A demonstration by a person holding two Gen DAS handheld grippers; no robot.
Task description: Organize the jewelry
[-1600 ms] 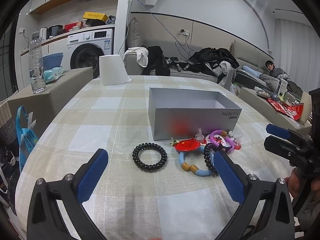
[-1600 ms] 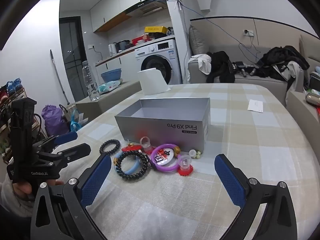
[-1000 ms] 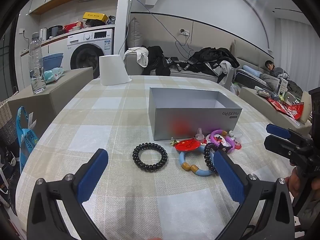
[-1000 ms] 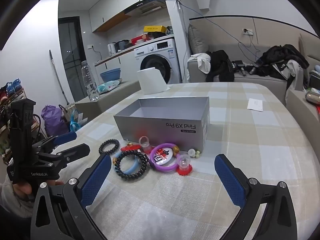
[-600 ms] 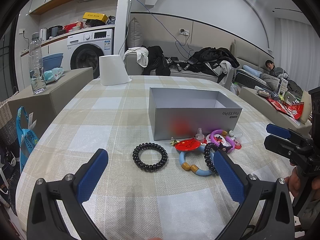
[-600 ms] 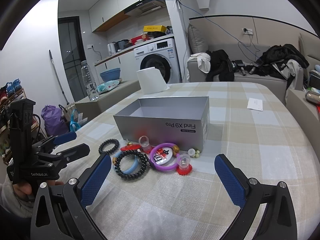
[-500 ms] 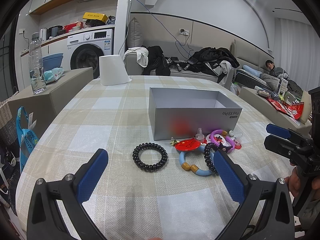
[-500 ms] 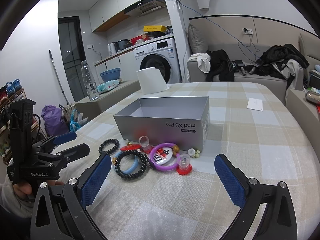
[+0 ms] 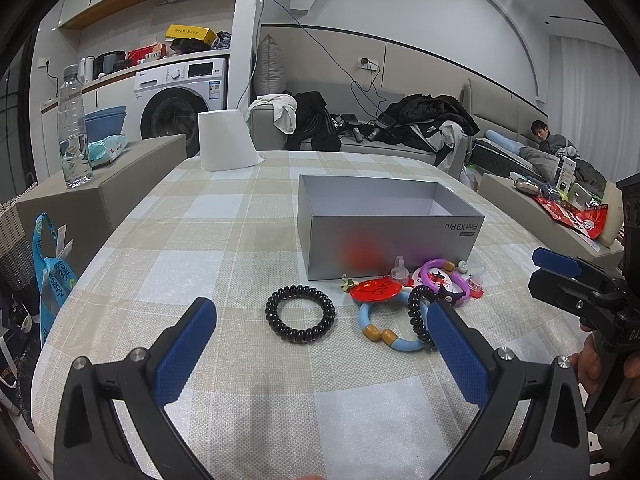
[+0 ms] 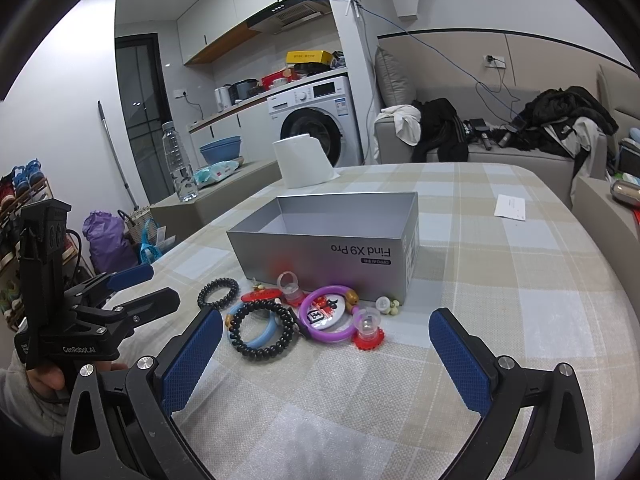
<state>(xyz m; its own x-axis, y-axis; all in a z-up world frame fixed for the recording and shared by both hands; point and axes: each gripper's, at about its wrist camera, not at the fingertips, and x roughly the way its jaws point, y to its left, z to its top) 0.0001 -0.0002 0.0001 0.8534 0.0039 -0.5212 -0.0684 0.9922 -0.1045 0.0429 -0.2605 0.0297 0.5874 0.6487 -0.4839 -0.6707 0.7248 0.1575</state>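
Note:
An open grey box [image 9: 384,236] [image 10: 332,248] stands on the checked tablecloth. In front of it lie a black coil band [image 9: 300,314] [image 10: 218,293], a red badge [image 9: 375,289], a blue bracelet [image 9: 386,334] [image 10: 256,334] under a second black coil band [image 10: 266,330], a purple bracelet [image 9: 442,278] [image 10: 330,318] and small plastic rings [image 10: 368,328]. My left gripper [image 9: 320,344] is open and empty, just short of the black coil band. My right gripper [image 10: 324,344] is open and empty, just short of the pile.
A white paper roll [image 9: 226,146] stands at the table's far end. A paper slip [image 10: 510,207] lies on the far right of the table. A side cabinet with a water bottle [image 9: 74,132] is to the left. A sofa with clothes [image 9: 420,124] is behind.

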